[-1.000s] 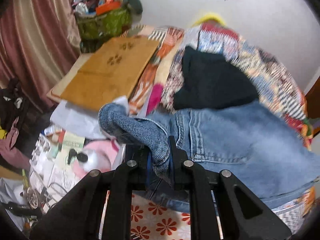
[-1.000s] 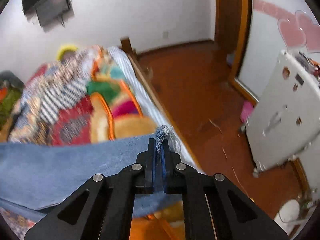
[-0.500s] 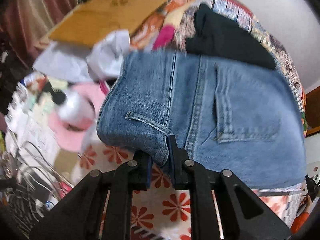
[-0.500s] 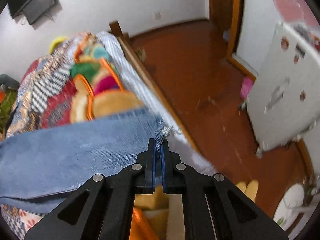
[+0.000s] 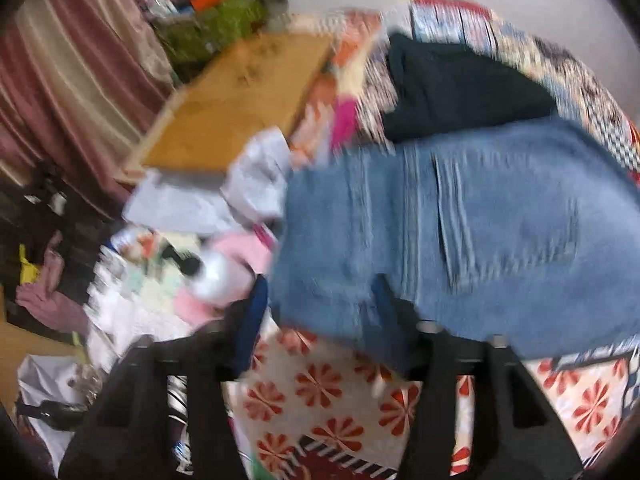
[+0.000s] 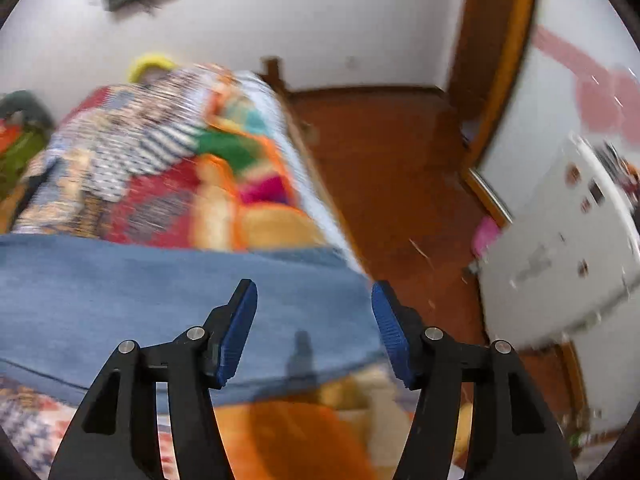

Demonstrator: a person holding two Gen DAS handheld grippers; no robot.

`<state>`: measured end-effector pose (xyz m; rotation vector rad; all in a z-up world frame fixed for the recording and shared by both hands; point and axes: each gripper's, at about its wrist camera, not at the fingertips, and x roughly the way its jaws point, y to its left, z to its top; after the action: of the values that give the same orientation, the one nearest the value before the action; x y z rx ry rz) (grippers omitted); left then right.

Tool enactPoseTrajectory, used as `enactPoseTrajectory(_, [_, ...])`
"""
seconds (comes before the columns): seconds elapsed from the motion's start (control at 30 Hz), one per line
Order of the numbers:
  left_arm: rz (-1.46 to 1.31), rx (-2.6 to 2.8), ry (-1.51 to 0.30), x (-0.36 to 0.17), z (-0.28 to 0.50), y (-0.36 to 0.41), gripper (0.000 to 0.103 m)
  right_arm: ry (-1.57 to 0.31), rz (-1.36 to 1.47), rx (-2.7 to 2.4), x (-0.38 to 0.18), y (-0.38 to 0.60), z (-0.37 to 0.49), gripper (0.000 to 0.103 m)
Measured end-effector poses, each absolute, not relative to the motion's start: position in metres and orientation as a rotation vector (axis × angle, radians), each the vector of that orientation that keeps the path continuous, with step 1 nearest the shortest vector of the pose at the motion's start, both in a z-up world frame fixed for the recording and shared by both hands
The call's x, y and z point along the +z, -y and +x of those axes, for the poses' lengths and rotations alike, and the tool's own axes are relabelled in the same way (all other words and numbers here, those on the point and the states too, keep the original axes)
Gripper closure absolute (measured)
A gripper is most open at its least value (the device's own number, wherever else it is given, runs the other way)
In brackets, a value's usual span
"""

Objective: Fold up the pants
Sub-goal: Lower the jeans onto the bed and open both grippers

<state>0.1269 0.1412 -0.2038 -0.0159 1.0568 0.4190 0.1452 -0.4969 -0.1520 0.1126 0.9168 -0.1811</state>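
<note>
progress: we see jeans (image 5: 460, 232) lying doubled on bed (image 5: 320, 392), about half done | left gripper (image 5: 316, 312) released | right gripper (image 6: 314, 320) released | left: further folds

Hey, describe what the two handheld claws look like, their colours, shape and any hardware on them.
Both match: the left claw and the right claw are matte black plastic linkages with triangular cut-outs and round silver pivot pins. Each finger ends in a blue ribbed pad. No cables, markings or sleeves show; the left view is too blurred for finer detail.
</note>
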Motion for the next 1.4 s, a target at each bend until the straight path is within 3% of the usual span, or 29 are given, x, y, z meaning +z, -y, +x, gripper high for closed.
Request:
enactPoseTrajectory(0.1, [0.003, 0.402, -0.961, -0.169, 0.139, -0.135, 0.035, -0.874, 0.130, -0.040, -0.131, 0.460, 0.157, 0.047])
enactPoseTrajectory(0.23, [-0.007, 0.314, -0.873, -0.144, 0.160, -0.123, 0.018, -0.831, 0.077, 0.169, -0.111, 0.393, 0.176, 0.047])
enactPoseTrajectory(0.3, [-0.031, 0.276, -0.862, -0.144, 0.175, -0.119, 0.018, -0.820, 0.069, 0.290, -0.105, 0.355, 0.190, 0.047])
enactPoseTrajectory(0.6, [-0.081, 0.190, -1.005, -0.210, 0.237, -0.124, 0.018, -0.842, -0.032, 0.628, -0.116, 0.191, 0.255, 0.047])
enactPoseTrajectory(0.9, [-0.139, 0.142, -1.119, -0.271, 0.251, -0.133, 0.018, -1.007, -0.067, 0.752, -0.172, 0.086, 0.320, 0.048])
enactPoseTrajectory(1.0, [-0.091, 0.133, -1.115, -0.281, 0.250, -0.126, 0.018, -1.063, -0.096, 0.768, -0.191, 0.068, 0.329, 0.060])
enactPoseTrajectory(1.07, [-0.040, 0.138, -1.109, -0.283, 0.248, -0.120, 0.017, -1.095, -0.088, 0.808, -0.199, 0.060, 0.332, 0.083])
enactPoseTrajectory(1.4, [-0.058, 0.154, -1.071, -0.291, 0.238, -0.124, 0.017, -0.999, -0.247, 0.789, -0.197, 0.045, 0.320, 0.094])
